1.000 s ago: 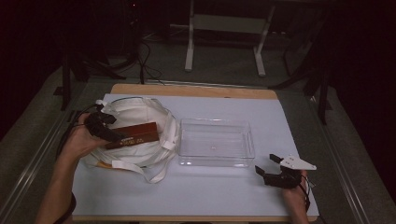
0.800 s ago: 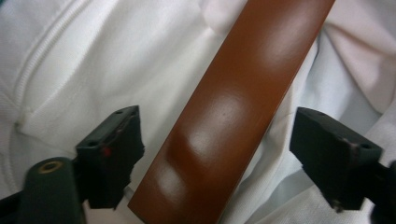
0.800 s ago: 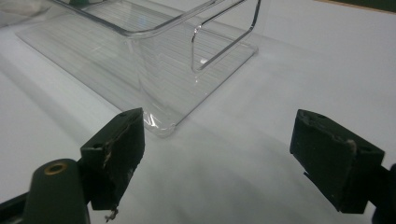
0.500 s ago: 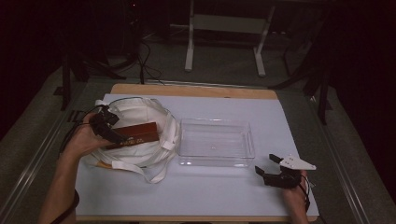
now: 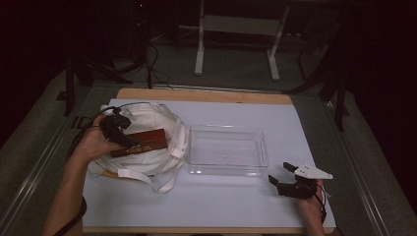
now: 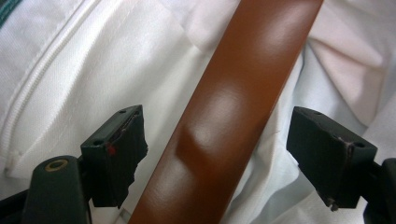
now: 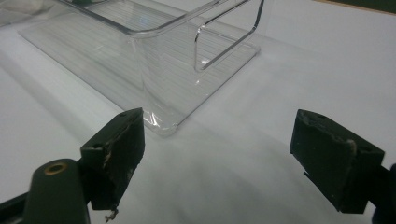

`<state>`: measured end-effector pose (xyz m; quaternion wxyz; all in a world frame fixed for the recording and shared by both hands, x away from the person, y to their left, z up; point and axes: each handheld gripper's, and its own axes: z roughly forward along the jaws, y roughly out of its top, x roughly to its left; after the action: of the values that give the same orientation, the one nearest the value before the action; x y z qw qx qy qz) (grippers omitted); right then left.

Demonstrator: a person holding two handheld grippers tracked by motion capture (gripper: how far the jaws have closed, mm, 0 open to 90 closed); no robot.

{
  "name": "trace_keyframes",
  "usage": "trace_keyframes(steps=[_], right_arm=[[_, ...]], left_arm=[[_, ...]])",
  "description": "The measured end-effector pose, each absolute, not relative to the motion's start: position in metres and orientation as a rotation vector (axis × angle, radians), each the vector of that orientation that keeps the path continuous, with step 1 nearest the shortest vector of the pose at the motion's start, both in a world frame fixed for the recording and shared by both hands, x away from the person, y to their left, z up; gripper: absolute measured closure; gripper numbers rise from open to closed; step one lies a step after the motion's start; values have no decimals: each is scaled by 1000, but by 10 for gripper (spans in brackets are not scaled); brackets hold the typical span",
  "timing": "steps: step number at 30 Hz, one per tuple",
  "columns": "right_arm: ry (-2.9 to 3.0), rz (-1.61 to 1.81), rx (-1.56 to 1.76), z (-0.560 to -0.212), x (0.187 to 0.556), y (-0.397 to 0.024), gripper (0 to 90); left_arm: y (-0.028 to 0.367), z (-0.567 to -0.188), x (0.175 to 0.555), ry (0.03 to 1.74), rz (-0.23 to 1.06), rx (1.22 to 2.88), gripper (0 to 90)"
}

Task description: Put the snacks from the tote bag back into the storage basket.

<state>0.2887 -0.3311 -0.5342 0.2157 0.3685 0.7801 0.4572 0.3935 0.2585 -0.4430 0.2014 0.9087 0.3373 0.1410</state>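
- My left gripper (image 6: 217, 156) straddles the brown box (image 6: 233, 116), jaws just closing a touch, pads clear of its sides.
- The box lies on the white bag (image 5: 157, 123), left of the clear tray (image 5: 227, 169).
- My right gripper (image 7: 217, 158) rests wide open, holding nothing, near the tray's corner.

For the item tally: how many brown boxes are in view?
1. The brown box lies on the white cloth bag, between the open left gripper jaws; the bag may hide more.
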Motion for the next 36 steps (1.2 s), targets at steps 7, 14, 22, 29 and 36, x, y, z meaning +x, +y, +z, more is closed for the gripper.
trace_keyframes(steps=[7, 14, 22, 29, 36], right_arm=[[2166, 1266, 1017, -534, 289, -331, 180], [2167, 1261, 1013, -534, 288, -330, 180], [2171, 1262, 1010, -534, 289, -330, 180], [2173, 1263, 1004, -534, 288, -330, 180], [2176, 1261, 1001, -534, 288, -330, 180]], left_arm=[[266, -453, 393, 979, 370, 2580, 200], [270, -461, 394, 1000, 327, 2619, 160], [265, -471, 401, 1000, 301, 2675, 166], [260, -473, 401, 979, 319, 2740, 255], [259, -474, 401, 974, 294, 2764, 272]])
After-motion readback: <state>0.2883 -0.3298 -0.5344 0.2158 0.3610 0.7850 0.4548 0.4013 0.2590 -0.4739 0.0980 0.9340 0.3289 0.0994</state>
